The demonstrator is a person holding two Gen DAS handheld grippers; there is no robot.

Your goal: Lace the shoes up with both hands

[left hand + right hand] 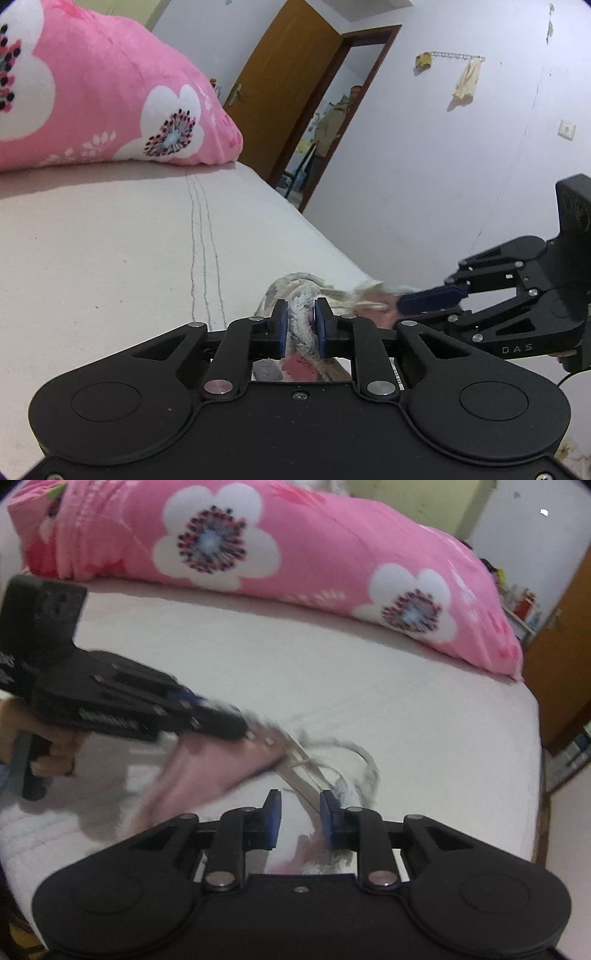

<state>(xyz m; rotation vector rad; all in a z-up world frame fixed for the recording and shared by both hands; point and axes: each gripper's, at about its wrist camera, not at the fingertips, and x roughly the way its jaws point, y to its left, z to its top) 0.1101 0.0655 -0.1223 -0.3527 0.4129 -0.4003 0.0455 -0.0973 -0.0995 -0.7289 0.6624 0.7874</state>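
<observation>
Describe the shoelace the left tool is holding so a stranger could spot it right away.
Start at the big pink flowered pillow on the pale bed, then drop to the near edge. There the left tool pinches a thick white braided lace, bulkier and more ropelike than the thin loose strands beside the pink shoe.

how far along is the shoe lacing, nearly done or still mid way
Mid way, as far as the blur allows. Already done: the left gripper is shut on a thick white lace at the pink shoe on the bed. In hand: the right gripper is open with a lace strand between its jaws, not pinched. Left: loose lace loops remain; no finished bow shows.
</observation>
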